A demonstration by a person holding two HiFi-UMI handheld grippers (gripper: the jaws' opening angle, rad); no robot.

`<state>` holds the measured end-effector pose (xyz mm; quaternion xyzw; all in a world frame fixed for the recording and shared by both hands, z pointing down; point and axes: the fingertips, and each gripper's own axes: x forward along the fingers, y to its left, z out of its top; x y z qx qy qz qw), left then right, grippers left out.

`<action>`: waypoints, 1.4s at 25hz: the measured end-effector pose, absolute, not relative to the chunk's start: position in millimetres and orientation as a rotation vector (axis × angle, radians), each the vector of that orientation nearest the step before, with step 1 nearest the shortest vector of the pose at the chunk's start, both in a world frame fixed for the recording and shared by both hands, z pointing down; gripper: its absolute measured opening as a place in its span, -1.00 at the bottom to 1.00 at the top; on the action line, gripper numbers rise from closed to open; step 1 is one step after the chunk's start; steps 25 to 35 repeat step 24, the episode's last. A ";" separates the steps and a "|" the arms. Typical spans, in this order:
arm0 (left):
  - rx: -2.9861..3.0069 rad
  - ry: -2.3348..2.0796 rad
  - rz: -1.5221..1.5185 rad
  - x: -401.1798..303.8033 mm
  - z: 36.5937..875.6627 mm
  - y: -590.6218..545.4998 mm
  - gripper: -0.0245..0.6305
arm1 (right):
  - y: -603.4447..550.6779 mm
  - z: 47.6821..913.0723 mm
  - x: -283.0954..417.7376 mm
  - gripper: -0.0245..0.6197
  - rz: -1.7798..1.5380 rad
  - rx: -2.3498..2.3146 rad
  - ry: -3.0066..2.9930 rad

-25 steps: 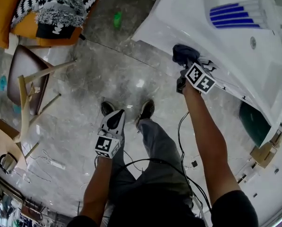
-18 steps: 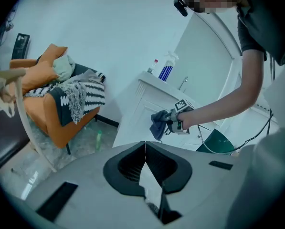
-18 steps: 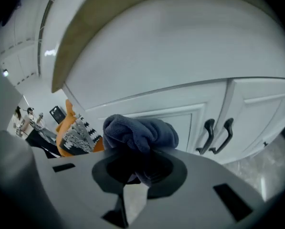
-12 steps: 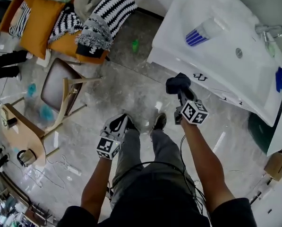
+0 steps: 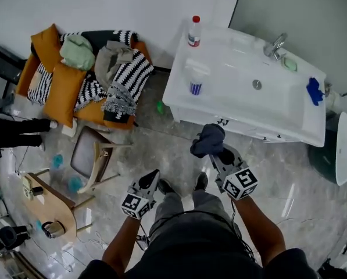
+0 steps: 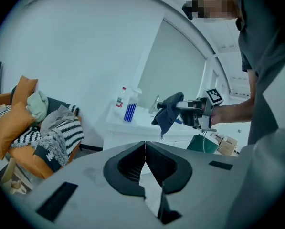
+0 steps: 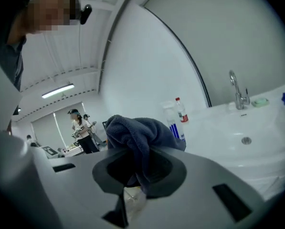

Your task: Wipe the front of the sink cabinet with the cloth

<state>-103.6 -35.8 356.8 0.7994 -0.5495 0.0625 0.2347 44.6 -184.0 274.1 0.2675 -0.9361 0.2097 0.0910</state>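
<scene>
Presently, right gripper (image 5: 217, 151) was clamped on cloth (image 5: 207, 139), bunched near cabinet (image 5: 243, 128) front, not touching it; left gripper (image 5: 152, 178) was closed, empty, farther from cabinet. Step wanted cloth pressed flat against cabinet, swept in overlapping strokes.

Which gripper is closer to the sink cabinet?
Right. The right gripper, shut on the cloth, is just in front of the sink cabinet; the left gripper hangs farther back.

The right gripper (image 7: 132, 173) clamps its jaws on a crumpled dark grey-blue terry cloth (image 7: 137, 132) (bunched above them); a white ceramic sink (image 7: 257, 142) lies at three o'clock.
</scene>
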 end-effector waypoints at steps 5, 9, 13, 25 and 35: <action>2.285 -1.459 0.198 -64.1 319.5 -48.9 -0.91 | -168.8 204.7 71.5 -0.79 0.466 0.747 -2.893; 2.374 -1.428 0.157 -35.8 288.0 -57.4 -0.91 | -164.1 161.7 89.3 -0.79 0.387 0.755 -2.976; 2.399 -1.415 0.161 -16.7 276.0 -51.8 -0.91 | -159.8 137.9 109.2 -0.79 0.350 0.788 -3.013; 2.446 -1.352 0.158 -16.8 266.6 -33.9 -0.91 | -147.1 134.5 114.5 -0.79 0.323 0.914 -3.000; 2.446 -1.352 0.158 -16.8 266.6 -33.9 -0.91 | -147.1 134.5 114.5 -0.79 0.323 0.914 -3.000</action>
